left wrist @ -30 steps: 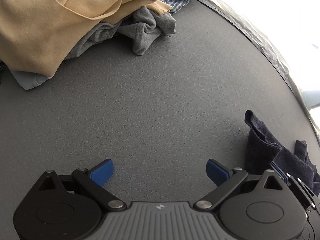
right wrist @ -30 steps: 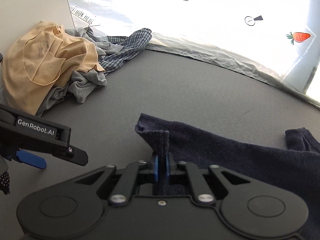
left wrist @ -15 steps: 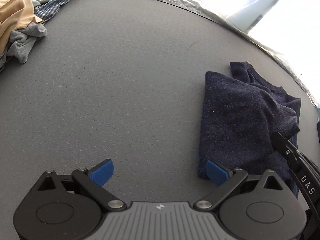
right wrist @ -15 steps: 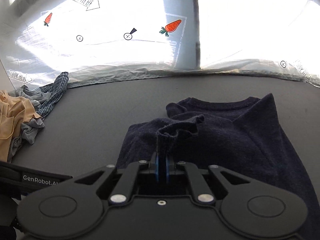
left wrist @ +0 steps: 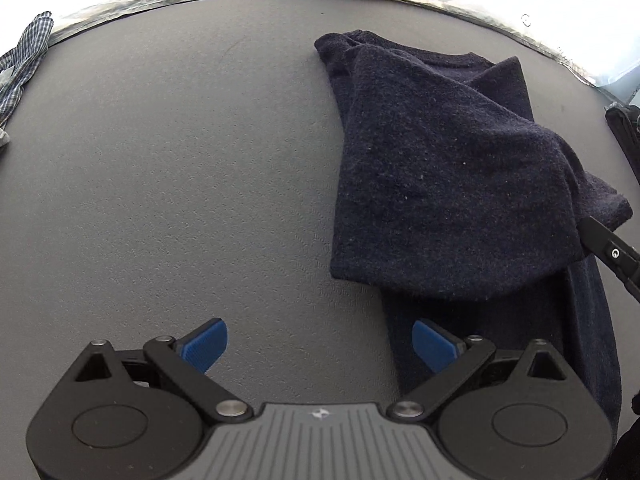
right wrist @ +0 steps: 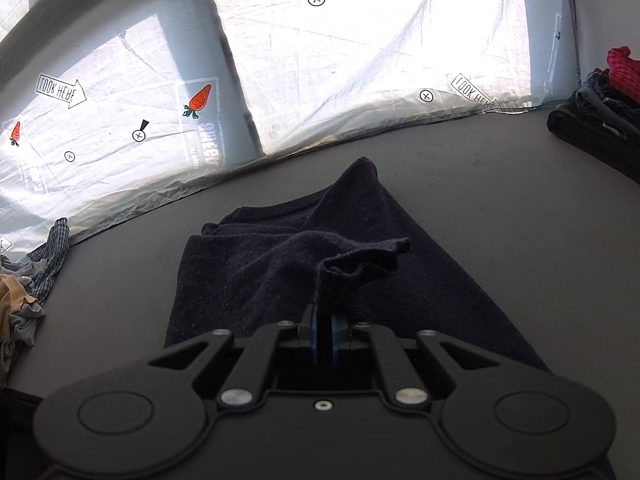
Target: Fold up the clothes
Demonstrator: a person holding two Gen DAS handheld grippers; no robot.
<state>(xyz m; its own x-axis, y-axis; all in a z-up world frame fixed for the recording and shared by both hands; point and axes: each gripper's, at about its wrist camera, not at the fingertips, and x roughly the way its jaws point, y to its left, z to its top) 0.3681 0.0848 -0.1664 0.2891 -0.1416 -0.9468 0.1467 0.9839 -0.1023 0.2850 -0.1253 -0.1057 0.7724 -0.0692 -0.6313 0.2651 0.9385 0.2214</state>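
Navy sweater is lying on the grey table, reaching from near the far edge back toward the camera, with one layer turned over on top of the rest. Right gripper is pinching a bunched ribbed edge of that garment, its blue pads pressing nearly together with the knit standing up between them; in the left wrist view the same tool is showing only as a black bar at the right edge, where the cloth is rising to a peak. Left gripper is hovering low over the table with its jaws spread wide and nothing between them, its right blue pad sitting over the near part of the dark fabric and the other over bare tabletop. Unfolded clothes, checked, grey and tan, are heaping at the table's left side, well apart from the sweater. Folded stack topped with red is sitting at the far right corner, beside the translucent printed sheet hanging behind the table.
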